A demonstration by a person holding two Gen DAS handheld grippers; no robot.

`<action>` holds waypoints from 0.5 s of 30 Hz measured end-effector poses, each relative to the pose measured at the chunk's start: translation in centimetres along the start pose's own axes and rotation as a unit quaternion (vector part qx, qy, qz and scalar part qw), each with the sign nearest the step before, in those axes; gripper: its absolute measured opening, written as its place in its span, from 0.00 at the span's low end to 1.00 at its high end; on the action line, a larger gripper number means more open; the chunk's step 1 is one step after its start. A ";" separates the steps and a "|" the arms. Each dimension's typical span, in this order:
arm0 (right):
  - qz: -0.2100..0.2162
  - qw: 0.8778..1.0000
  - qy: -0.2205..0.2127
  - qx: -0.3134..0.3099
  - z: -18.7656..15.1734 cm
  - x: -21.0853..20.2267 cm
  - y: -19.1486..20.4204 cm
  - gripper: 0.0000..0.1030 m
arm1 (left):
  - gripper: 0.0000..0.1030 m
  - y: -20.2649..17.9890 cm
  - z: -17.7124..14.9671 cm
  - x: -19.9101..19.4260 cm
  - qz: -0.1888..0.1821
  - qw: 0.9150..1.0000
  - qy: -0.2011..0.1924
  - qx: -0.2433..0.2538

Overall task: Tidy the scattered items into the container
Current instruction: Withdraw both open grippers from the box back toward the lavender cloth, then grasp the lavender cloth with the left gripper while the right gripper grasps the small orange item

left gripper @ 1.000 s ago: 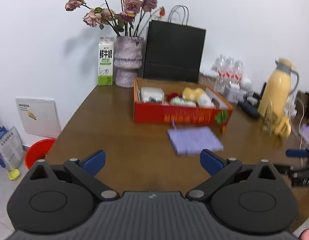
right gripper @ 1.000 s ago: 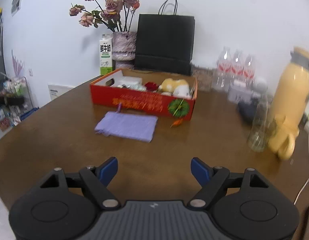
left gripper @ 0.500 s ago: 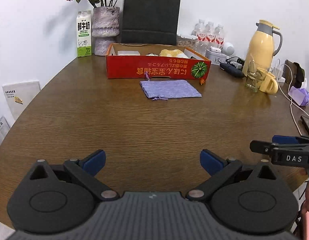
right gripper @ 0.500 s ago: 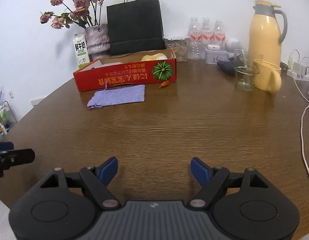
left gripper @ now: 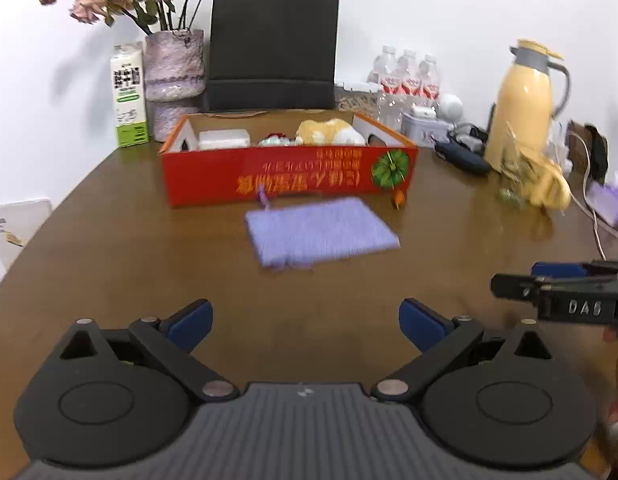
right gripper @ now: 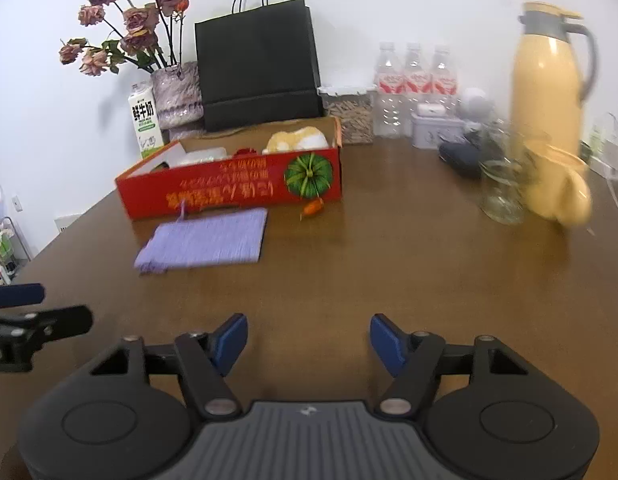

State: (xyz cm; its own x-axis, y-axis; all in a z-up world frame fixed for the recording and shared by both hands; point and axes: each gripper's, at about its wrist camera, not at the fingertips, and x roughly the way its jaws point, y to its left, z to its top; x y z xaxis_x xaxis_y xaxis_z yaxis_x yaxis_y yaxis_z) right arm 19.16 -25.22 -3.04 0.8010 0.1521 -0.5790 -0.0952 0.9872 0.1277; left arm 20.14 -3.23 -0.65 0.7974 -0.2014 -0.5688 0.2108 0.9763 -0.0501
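A red cardboard box stands on the brown table, holding a white box, a yellow plush and other small items. A purple cloth pouch lies flat just in front of it. A small orange item lies by the box's front right corner. My left gripper is open and empty, well short of the pouch. My right gripper is open and empty, also short of the pouch; it shows at the right edge of the left wrist view.
At the back stand a milk carton, a vase of dried roses, a black paper bag and water bottles. A yellow thermos, glass and yellow mug stand at right.
Both grippers drew back from the box to the table's near side, then moved forward toward the pouch again. Both stayed open and empty.
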 end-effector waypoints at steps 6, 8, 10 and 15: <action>0.007 1.000 0.003 0.012 5.5 7.7 -1.0 0.49 | 1.00 -0.8 4.6 7.8 -0.005 1.000 0.018 -0.004; 0.011 1.000 0.008 0.028 6.8 9.8 -1.4 0.45 | 1.00 -1.2 5.1 10.1 0.013 1.000 0.027 -0.006; 0.020 0.999 0.012 0.039 7.9 11.8 -1.6 0.41 | 0.99 -1.6 5.4 11.7 0.020 0.999 0.036 -0.007; 0.012 1.000 0.013 0.014 9.4 15.3 -0.8 0.33 | 0.98 -2.8 5.3 14.5 0.042 0.997 0.061 0.018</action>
State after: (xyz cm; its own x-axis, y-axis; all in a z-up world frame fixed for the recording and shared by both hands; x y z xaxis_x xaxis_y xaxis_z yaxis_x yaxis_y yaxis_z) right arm 37.08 -24.14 -4.44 0.7835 0.1763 -0.5958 -0.0967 0.9818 0.1635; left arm 34.11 -9.33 -4.40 0.7384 -0.1053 -0.6660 0.1685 0.9852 0.0310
